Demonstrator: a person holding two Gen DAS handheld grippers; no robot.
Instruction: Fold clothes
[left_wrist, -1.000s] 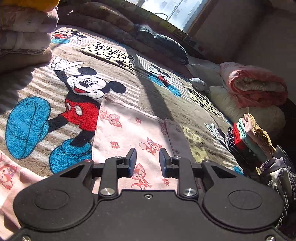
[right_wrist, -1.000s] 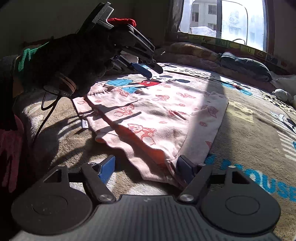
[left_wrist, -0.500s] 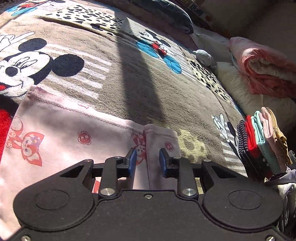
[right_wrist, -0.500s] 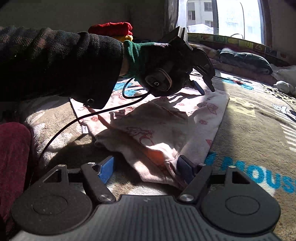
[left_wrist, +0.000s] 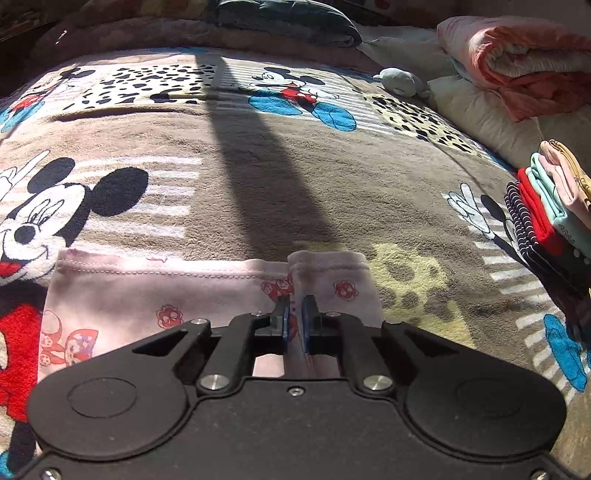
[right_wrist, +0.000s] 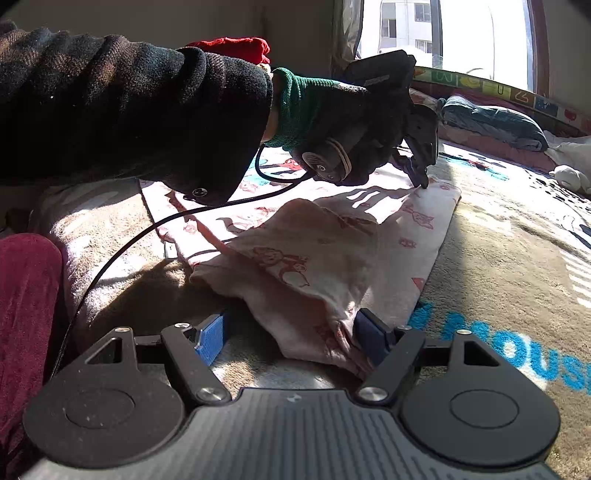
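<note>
Pink garment (right_wrist: 325, 254) lies flat on blanket (left_wrist: 295, 177), long axis near-to-far. Left gripper (left_wrist: 294, 325) pinches far edge, nearly closed. Right gripper (right_wrist: 291, 334) wide open, straddling near corner, holding nothing.

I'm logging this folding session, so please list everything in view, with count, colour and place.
Pink cartoon-print cotton garment: one, spread on the blanket, far corner pinched.
Brown plush Mickey Mouse blanket: one, covering the bed.
Stack of folded clothes: one; striped, red, teal, pink, tan; right bed edge.
Rolled pink quilt: one, far right.
Small grey soft toy: one, beside the quilt.
Dark sleeve: one, left arm.
Left gripper: black, shut on the garment.
Right gripper: black, open around the near hem.
</note>
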